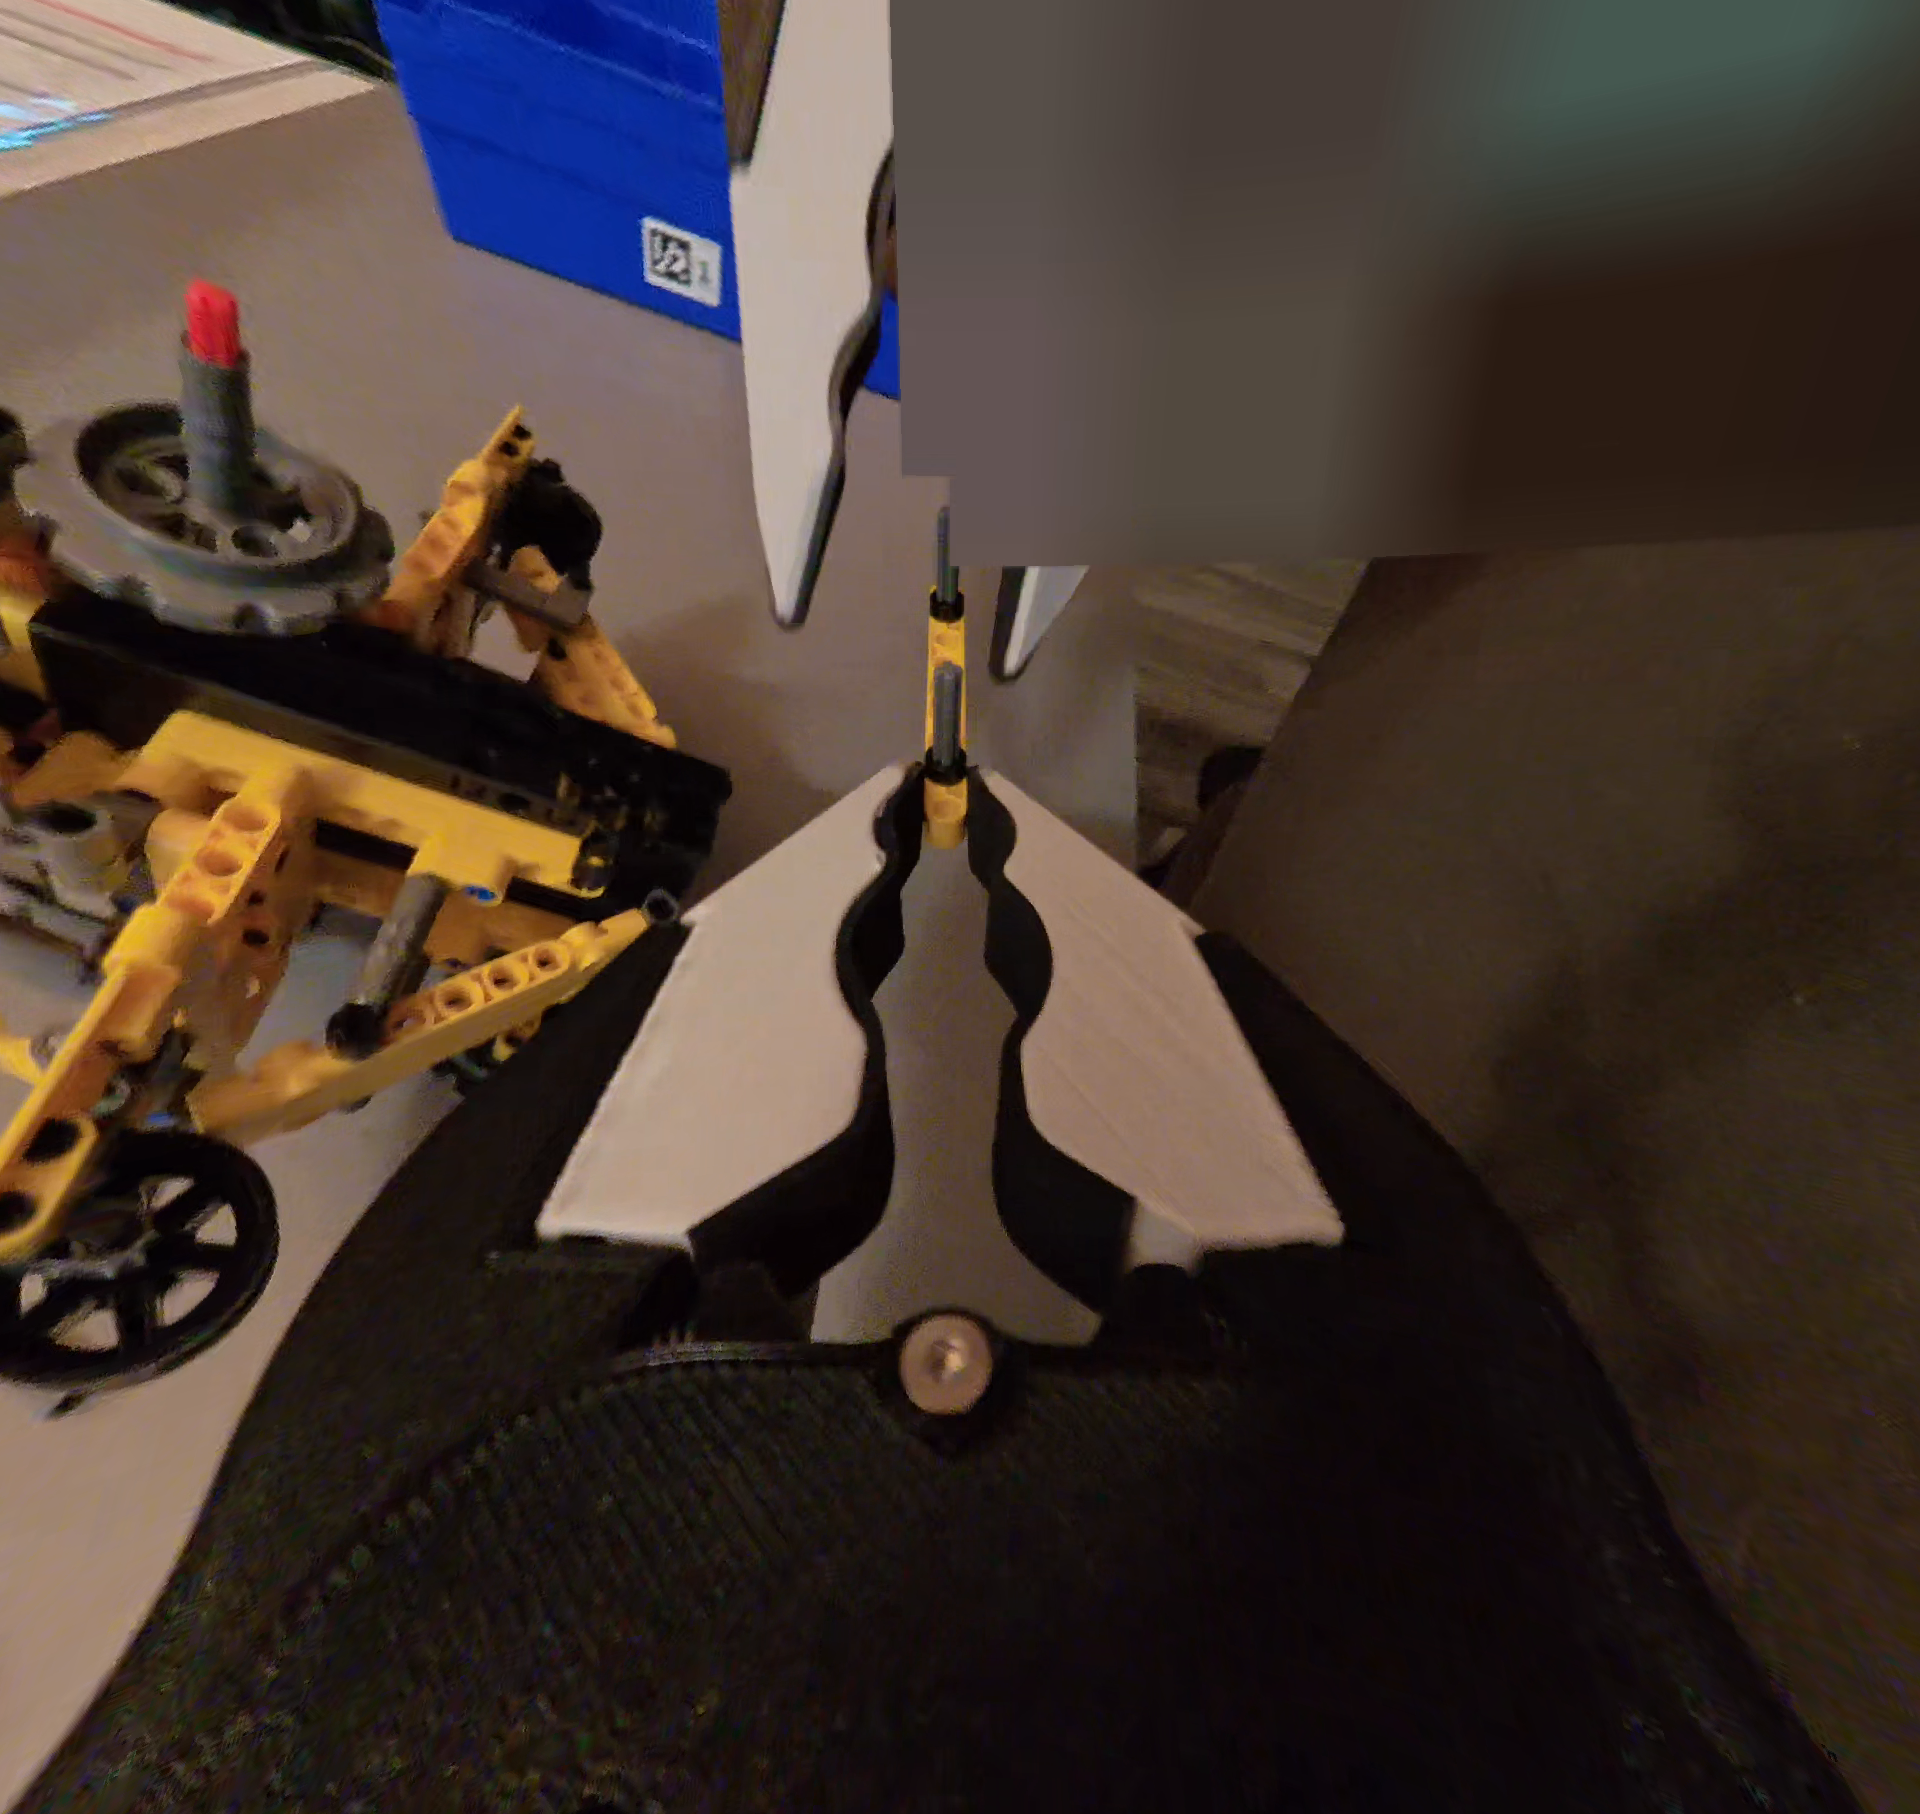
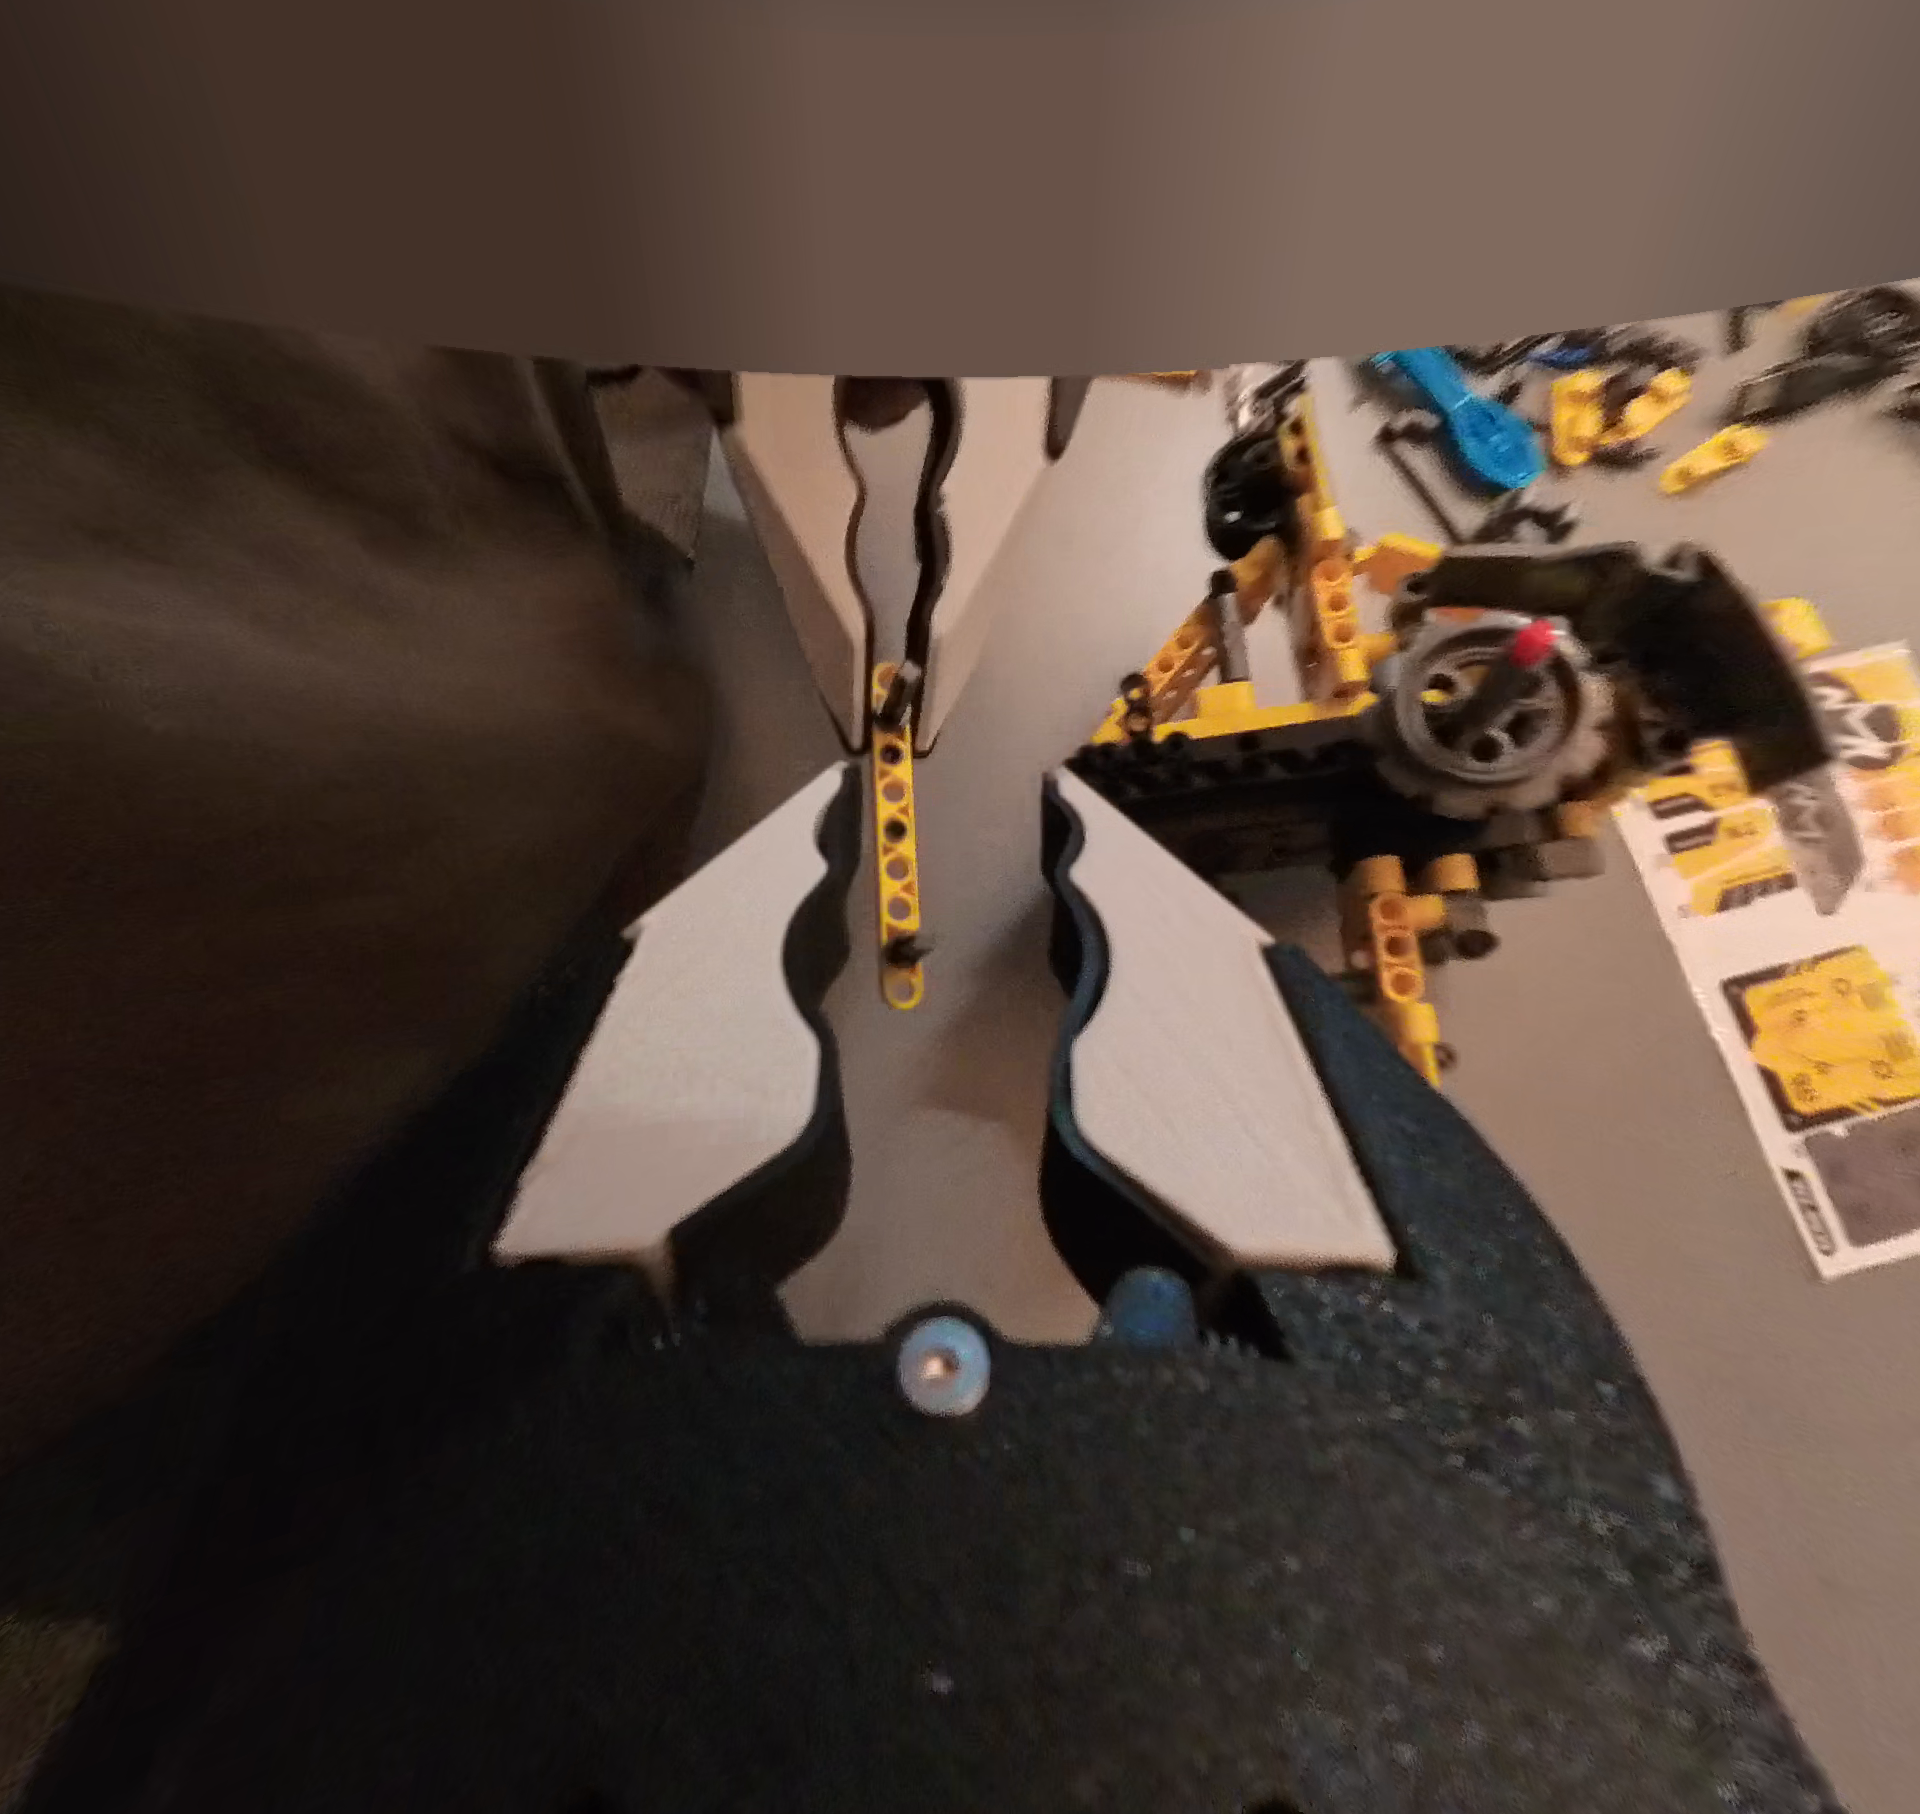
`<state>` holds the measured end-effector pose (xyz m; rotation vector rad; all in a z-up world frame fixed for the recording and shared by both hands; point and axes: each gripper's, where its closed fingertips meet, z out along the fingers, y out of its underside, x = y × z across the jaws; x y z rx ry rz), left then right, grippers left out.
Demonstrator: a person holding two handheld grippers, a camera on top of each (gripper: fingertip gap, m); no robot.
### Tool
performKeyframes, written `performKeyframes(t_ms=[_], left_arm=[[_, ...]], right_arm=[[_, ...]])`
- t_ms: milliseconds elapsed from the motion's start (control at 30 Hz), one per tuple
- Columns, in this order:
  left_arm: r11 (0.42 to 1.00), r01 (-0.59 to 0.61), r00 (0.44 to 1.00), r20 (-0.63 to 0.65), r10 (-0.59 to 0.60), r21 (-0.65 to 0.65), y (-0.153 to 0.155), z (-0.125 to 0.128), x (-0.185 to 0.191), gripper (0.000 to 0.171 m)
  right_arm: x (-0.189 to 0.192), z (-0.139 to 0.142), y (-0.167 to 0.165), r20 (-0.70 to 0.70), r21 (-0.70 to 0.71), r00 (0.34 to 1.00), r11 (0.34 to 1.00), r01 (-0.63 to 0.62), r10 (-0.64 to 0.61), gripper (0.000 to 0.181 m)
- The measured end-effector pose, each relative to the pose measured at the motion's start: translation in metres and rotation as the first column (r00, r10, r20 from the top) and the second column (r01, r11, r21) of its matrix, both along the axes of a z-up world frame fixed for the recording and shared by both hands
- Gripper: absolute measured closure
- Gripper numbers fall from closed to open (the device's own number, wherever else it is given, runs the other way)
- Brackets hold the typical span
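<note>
My left gripper (image 1: 945, 793) is shut on one end of a thin yellow beam with holes (image 1: 945, 663) that carries dark grey pins, and holds it above the grey table. My right gripper (image 2: 945, 777) is open, and the beam (image 2: 896, 860) lies between its fingers, close to its left finger (image 2: 727, 985) without clear contact. In the left wrist view the right gripper (image 1: 899, 637) comes from above with its tips either side of the beam's far end. In the right wrist view the left gripper (image 2: 888, 725) pinches the beam's upper end.
A yellow and black brick-built vehicle (image 1: 343, 829) with a grey gear and red axle stands on the table (image 1: 582, 476); it also shows in the right wrist view (image 2: 1455, 725). A blue bin (image 1: 561, 123), a cardboard box (image 1: 125, 81), loose parts (image 2: 1558, 424) and a sticker sheet (image 2: 1787, 985) lie around. The grippers are tip to tip, or close to it.
</note>
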<state>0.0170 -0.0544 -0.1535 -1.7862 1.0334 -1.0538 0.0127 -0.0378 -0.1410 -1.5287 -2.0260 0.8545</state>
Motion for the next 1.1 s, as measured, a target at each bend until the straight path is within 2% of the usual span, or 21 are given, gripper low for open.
performKeyframes(t_ms=[133, 233, 333, 433, 467, 533, 600, 667, 767, 833, 900, 1000, 1100], left_arm=[[0.999, 0.045, 0.998, -0.041, -0.045, 0.017, -0.001, 0.004, 0.001, 0.166], [0.996, 0.081, 0.997, -0.02, -0.08, 0.028, -0.004, 0.013, 0.003, 0.166], [0.997, 0.079, 0.997, -0.008, -0.079, 0.027, -0.003, 0.015, 0.0, 0.166], [0.999, -0.002, 1.0, 0.01, 0.002, 0.04, 0.007, 0.016, -0.004, 0.158], [0.996, -0.066, 0.998, 0.022, 0.065, 0.06, 0.013, 0.017, -0.008, 0.145], [0.976, -0.2, 0.98, 0.035, 0.197, 0.092, 0.023, 0.012, -0.017, 0.137], [0.928, -0.357, 0.933, 0.081, 0.35, 0.108, 0.032, 0.006, -0.025, 0.132], [0.861, -0.5, 0.863, 0.139, 0.486, 0.093, 0.037, -0.002, -0.028, 0.13], [0.765, -0.634, 0.769, 0.199, 0.608, 0.111, 0.04, -0.008, -0.027, 0.123], [0.669, -0.723, 0.69, 0.223, 0.688, 0.173, 0.045, -0.007, -0.03, 0.114], [0.59, -0.776, 0.63, 0.238, 0.739, 0.222, 0.047, -0.006, -0.031, 0.113], [0.544, -0.812, 0.583, 0.236, 0.777, 0.212, 0.046, -0.009, -0.024, 0.12], [0.495, -0.842, 0.537, 0.24, 0.809, 0.216, 0.045, -0.008, -0.021, 0.121]], right_arm=[[-0.002, -0.006, -0.015, 0.061, -0.023, 0.992, 0.994, -0.106, 0.108, 0.16], [0.0, -0.011, -0.017, 0.133, -0.011, 0.98, 0.989, -0.148, 0.148, 0.166], [-0.001, -0.009, -0.018, 0.149, 0.001, 0.975, 0.986, -0.168, 0.166, 0.173], [-0.002, -0.006, -0.006, 0.165, 0.011, 0.981, 0.994, -0.107, 0.104, 0.174], [-0.002, -0.004, 0.0, 0.159, 0.007, 0.984, 0.997, -0.077, 0.075, 0.174], [-0.001, 0.002, 0.013, 0.12, -0.002, 0.993, 1.0, 0.0, 0.0, 0.174], [0.0, 0.005, 0.029, 0.07, -0.001, 0.994, 0.996, 0.088, -0.088, 0.175], [0.0, 0.006, 0.042, 0.023, -0.017, 0.987, 0.987, 0.162, -0.161, 0.175], [-0.005, 0.009, 0.05, -0.042, -0.122, 0.971, 0.965, 0.231, -0.237, 0.174], [-0.008, 0.01, 0.05, -0.051, -0.214, 0.962, 0.944, 0.25, -0.267, 0.175], [-0.009, 0.01, 0.048, -0.038, -0.281, 0.96, 0.925, 0.254, -0.276, 0.174], [-0.012, 0.014, 0.041, -0.031, -0.336, 0.964, 0.911, 0.238, -0.263, 0.174], [-0.015, 0.02, 0.032, -0.049, -0.329, 0.968, 0.919, 0.215, -0.245, 0.174]])
